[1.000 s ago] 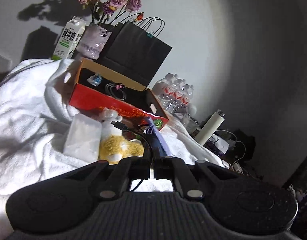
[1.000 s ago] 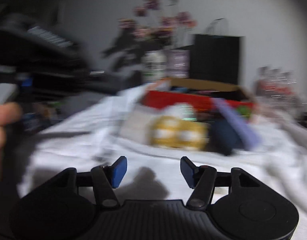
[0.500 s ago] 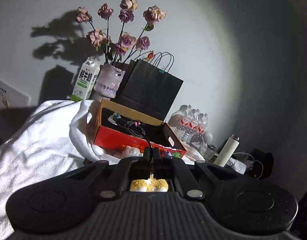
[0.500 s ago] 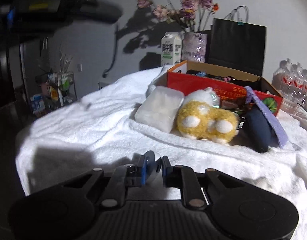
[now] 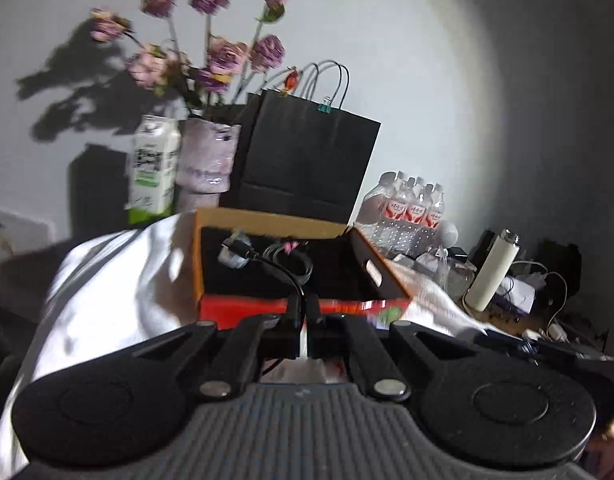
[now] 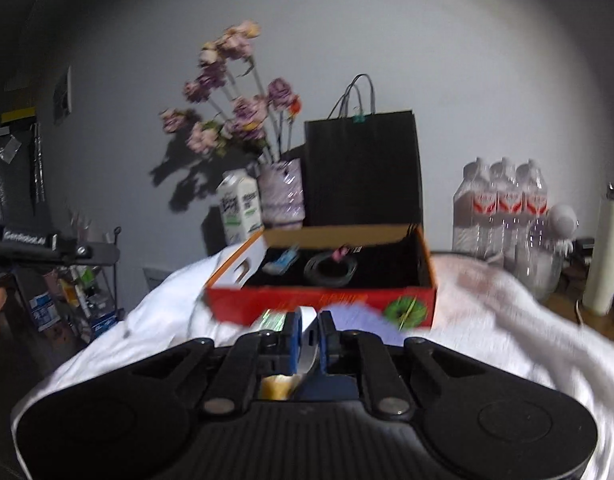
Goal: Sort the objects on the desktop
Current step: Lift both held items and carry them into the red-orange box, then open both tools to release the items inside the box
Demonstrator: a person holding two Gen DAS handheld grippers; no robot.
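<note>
A red-and-orange cardboard box [image 5: 243, 308] stands open on the white towel, also in the right wrist view [image 6: 319, 300]. Inside lie a coiled black cable [image 6: 331, 270] and a small blue item [image 6: 281, 260]. My left gripper [image 5: 305, 312] is shut on a black cable [image 5: 275, 270] whose plug end hangs over the box. My right gripper [image 6: 309, 332] is shut, with a pale strip-like thing between its blue pads [image 6: 297, 334]; what it is I cannot tell. A yellow plush [image 6: 279, 386] shows under the right gripper.
Behind the box stand a milk carton [image 5: 153, 172], a vase of purple flowers [image 5: 205, 160] and a black paper bag [image 5: 307, 156]. Water bottles [image 5: 411, 208] and a white flask [image 5: 493, 272] are at the right. A shelf rack [image 6: 83, 280] stands far left.
Both grippers rose and moved toward the box. The left has carried the black cable up over the box. The right closed from wide open and lifted off the towel.
</note>
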